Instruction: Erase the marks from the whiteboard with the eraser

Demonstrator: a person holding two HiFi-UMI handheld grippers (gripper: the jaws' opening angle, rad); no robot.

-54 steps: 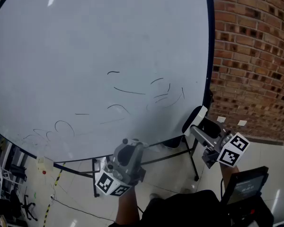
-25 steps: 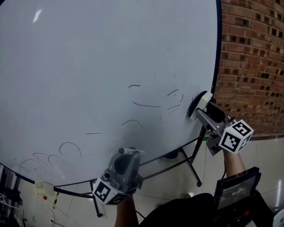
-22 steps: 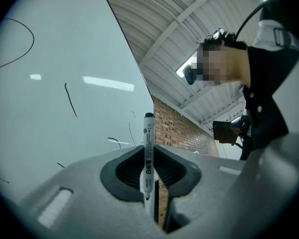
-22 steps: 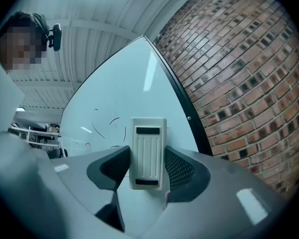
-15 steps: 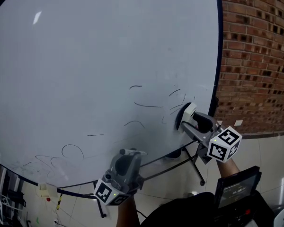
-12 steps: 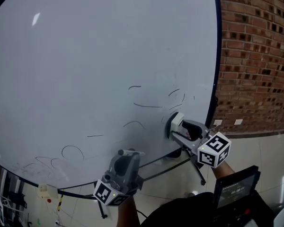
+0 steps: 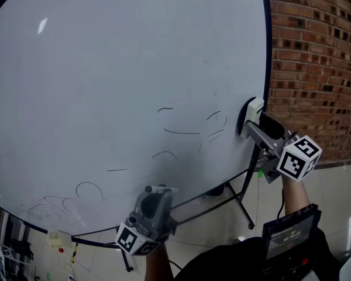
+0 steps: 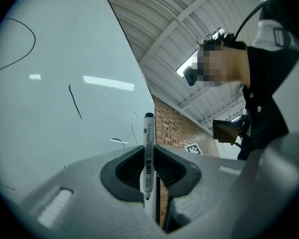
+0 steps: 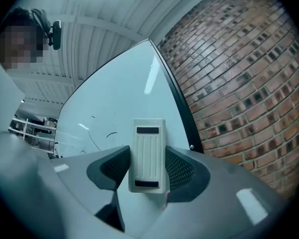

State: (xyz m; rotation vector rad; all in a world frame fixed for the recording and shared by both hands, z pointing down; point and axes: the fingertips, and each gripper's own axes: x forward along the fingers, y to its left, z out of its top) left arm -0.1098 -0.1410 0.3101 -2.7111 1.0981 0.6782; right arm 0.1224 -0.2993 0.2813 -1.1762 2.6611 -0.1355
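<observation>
— Several dark marks (image 7: pixel 181 132) are seen on the whiteboard (image 7: pixel 105 51), low and right of centre, with fainter loops down at the lower left. Where is the eraser placed?

— The eraser (image 7: pixel 250 115) is clamped in the right gripper (image 9: pixel 148 169), jaws pressed on both its sides. It is held up at the board's right edge, just beside the nearest strokes. Contact with the surface cannot be confirmed.

— And the left gripper (image 8: pixel 148 172)?

— It is closed on a marker (image 8: pixel 148 143), which is pinched upright between the jaws and held low under the board, well apart from the eraser.

— So the step in hand is judged to be wiping the right-hand cluster?

— That is the reading, and most of the job is judged undone. Next, the pad needs to be pressed flat and swept leftward across those strokes, then carried down to the loops at the lower left.
</observation>
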